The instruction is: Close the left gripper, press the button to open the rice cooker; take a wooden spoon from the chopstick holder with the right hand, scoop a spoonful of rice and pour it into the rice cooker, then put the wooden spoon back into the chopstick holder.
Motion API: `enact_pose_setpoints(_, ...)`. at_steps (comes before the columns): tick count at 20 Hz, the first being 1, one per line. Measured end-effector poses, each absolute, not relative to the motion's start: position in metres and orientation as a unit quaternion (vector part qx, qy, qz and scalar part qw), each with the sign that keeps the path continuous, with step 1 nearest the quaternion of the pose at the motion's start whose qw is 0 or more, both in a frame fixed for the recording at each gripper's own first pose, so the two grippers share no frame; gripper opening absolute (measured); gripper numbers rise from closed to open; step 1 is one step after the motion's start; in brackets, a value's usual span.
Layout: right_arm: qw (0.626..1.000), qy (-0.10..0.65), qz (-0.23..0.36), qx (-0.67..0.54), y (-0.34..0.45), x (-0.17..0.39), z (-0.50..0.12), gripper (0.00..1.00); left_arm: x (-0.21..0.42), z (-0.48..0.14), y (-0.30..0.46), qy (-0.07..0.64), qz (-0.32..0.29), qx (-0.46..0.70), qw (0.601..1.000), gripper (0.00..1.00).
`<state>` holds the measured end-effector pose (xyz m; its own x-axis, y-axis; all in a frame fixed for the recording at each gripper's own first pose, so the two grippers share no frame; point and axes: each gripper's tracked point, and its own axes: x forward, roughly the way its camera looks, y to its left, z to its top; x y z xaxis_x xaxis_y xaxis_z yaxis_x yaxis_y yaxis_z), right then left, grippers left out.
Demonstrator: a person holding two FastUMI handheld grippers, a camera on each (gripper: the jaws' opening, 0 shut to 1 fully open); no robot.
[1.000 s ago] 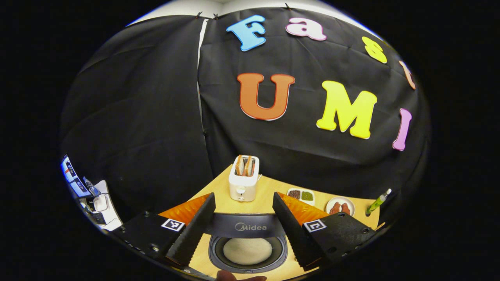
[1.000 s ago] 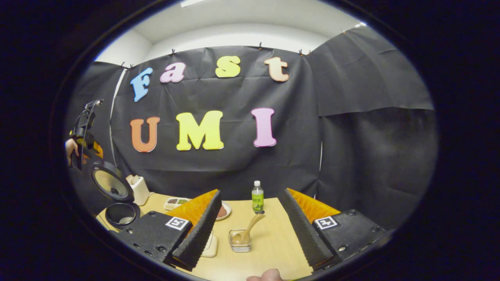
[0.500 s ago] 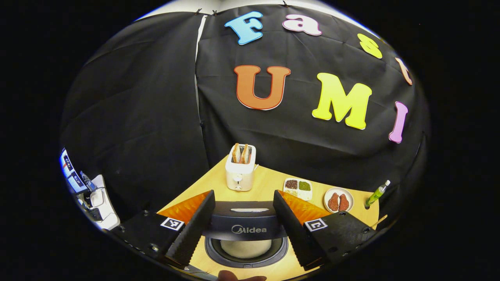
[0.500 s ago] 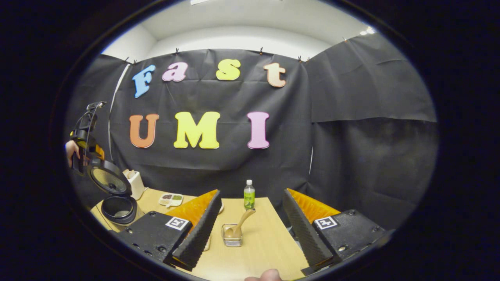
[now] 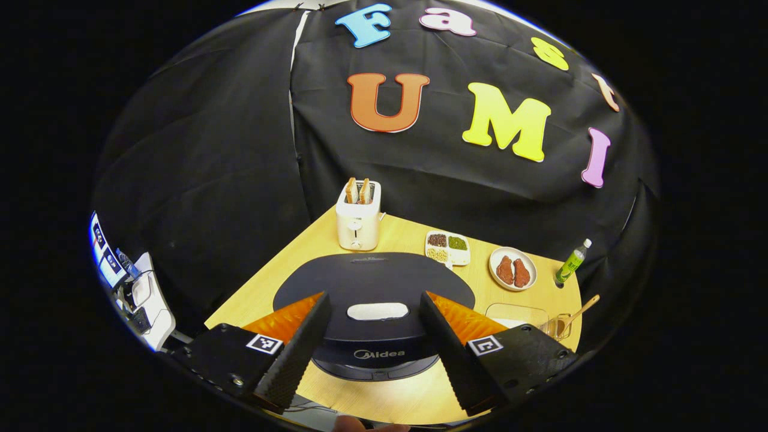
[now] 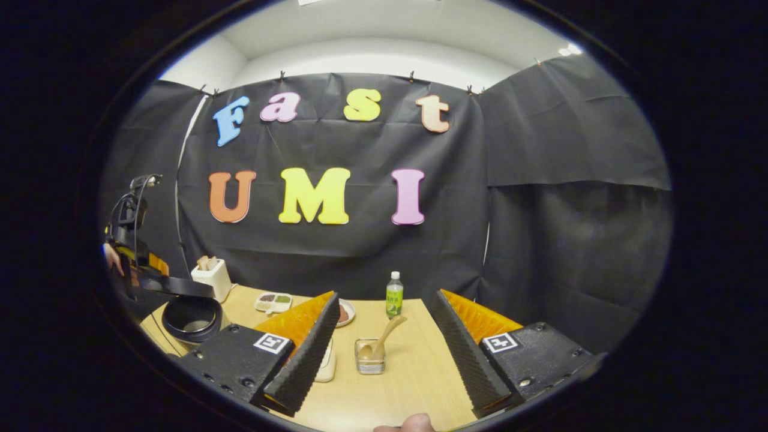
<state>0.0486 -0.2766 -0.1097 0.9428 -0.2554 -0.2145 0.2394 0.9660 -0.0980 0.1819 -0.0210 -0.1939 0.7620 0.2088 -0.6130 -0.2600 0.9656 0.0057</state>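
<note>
While the left gripper [image 5: 373,342] hangs above the rice cooker [image 5: 373,300] with its fingers spread apart and nothing between them, the dark lid lies almost flat over the pot. On the wooden table [image 6: 414,372] the wooden spoon [image 6: 384,339] stands tilted in the clear chopstick holder [image 6: 370,363], near a green bottle [image 6: 393,302]. The right gripper [image 6: 384,354] is also released, its fingers wide apart before the holder and not touching it.
</note>
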Motion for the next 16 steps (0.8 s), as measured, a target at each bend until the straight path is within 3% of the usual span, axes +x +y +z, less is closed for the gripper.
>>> enact_pose_setpoints(7, 0.982, 0.135, -0.130, -0.036, -0.280, 0.052, -0.125, 1.00, 0.141, -0.233, -0.023, 0.369, 0.119, -0.047, 0.921, 0.97)
enact_pose_setpoints(16, 0.983, 0.139, -0.115, -0.029, -0.288, 0.079, -0.135, 1.00, 0.138, -0.285, -0.029, 0.425, 0.134, -0.057, 0.893, 0.97)
